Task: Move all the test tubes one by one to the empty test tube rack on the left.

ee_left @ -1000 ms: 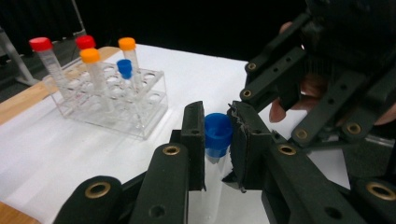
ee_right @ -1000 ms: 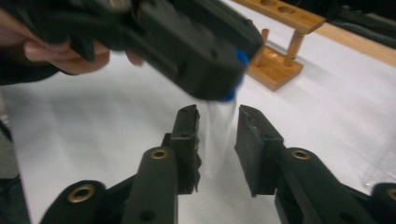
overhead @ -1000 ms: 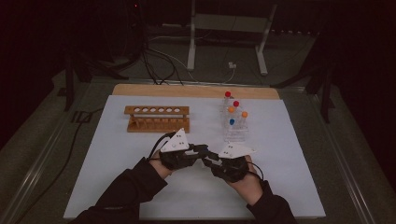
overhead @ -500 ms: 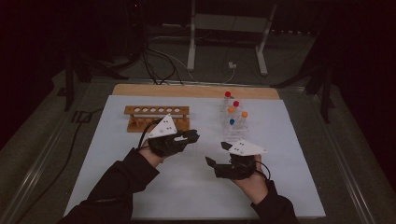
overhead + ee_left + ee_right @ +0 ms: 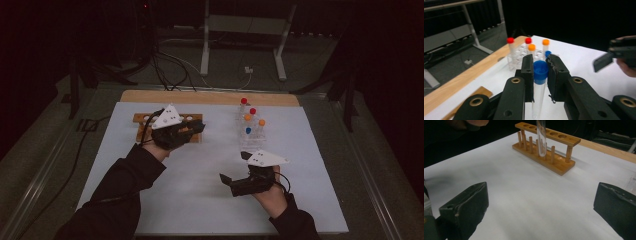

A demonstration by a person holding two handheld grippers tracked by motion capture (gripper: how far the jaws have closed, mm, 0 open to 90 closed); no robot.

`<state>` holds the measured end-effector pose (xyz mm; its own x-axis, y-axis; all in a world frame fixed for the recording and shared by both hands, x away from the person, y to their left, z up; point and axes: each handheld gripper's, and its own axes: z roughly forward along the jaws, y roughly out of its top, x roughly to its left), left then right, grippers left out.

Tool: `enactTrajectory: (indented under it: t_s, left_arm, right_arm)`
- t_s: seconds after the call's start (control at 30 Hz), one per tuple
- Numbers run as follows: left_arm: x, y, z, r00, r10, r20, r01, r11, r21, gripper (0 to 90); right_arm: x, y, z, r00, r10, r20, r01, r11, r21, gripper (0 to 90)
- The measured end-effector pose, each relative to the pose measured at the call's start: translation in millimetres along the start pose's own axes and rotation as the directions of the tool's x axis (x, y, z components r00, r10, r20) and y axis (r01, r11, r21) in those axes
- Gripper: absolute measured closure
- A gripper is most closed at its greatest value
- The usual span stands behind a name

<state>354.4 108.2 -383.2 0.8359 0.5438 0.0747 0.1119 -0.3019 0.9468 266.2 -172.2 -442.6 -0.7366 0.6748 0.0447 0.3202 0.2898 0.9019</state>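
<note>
My left hand-held gripper (image 5: 192,131) hangs over the wooden rack (image 5: 169,126) at the far left of the white surface (image 5: 200,180). My right hand-held gripper (image 5: 235,167), jaws just opened and empty, sits near me, just short of the clear rack of coloured-cap tubes (image 5: 251,127).

Room dim, background near black in all views. Light falls from above onto the white mat (image 5: 210,180), the one bright area; no hard glare, soft shadows only. High view is grainy and soft, cap colours on the tubes (image 5: 250,125) still readable. Left gripper view: capped tube (image 5: 540,72) sharp up close, far tubes slightly soft, faint sheen on the black jaws. Right gripper view: jaws at the bottom edge blurred, wooden rack (image 5: 544,147) in focus, glass tube (image 5: 541,135) translucent and low-contrast.
</note>
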Motion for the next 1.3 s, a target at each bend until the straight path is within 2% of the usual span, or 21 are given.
enactTrajectory:
  t_s: [0.2,0.3,0.33,0.4,0.73,0.83,1.0,1.17,1.23,1.3]
  left_arm:
    - [12.6,8.6,1.9,0.9994,-0.004,-0.034,0.003,0.9999,-0.010,77.7]
    - [16.7,11.1,2.9,0.9992,-0.012,-0.037,0.011,0.9999,-0.011,77.7]
    - [18.2,12.4,3.6,0.9989,0.001,-0.048,-0.002,1.0000,-0.005,77.7]
    - [24.9,15.1,6.0,0.9982,-0.010,-0.059,0.009,0.9999,-0.005,77.7]
    - [46.0,16.3,16.3,0.9940,-0.027,-0.106,0.028,0.9996,0.009,77.6]
    - [57.4,14.5,19.5,0.9901,-0.038,-0.135,0.039,0.9992,0.003,77.6]
    - [69.2,10.3,22.8,0.9854,-0.060,-0.159,0.059,0.9982,-0.009,77.6]
    - [77.1,3.3,30.4,0.9774,-0.062,-0.202,0.060,0.9981,-0.013,77.6]
    - [81.1,-0.2,34.0,0.9739,-0.082,-0.212,0.080,0.9966,-0.018,77.6]
    - [84.0,-4.5,39.0,0.9698,-0.079,-0.231,0.079,0.9968,-0.010,77.6]
  right_arm:
    - [0.1,0.0,-0.6,1.0000,0.004,0.002,-0.004,1.000,0.000,0.0]
    - [-0.1,0.2,-1.2,1.0000,0.007,-0.001,-0.007,1.000,-0.003,0.0]
    - [-0.1,0.2,-1.2,1.0000,0.007,-0.001,-0.007,1.000,-0.003,0.0]
    - [-0.3,0.4,-2.1,1.0000,0.007,0.002,-0.007,1.000,-0.009,0.0]
    - [-0.6,1.4,-5.5,1.0000,0.004,0.003,-0.004,1.000,-0.024,0.0]
    - [-0.6,1.4,-5.9,1.0000,0.001,0.004,-0.001,1.000,-0.025,0.0]
    - [-0.7,0.8,-6.1,1.0000,0.000,0.001,0.000,1.000,-0.021,0.0]
    - [-1.2,0.2,-6.2,1.0000,0.002,-0.002,-0.002,1.000,-0.020,0.0]
    - [-1.0,0.3,-6.5,1.0000,0.000,-0.003,0.000,1.000,-0.022,0.0]
    - [-0.9,0.5,-7.0,1.0000,-0.002,-0.005,0.001,1.000,-0.025,0.0]
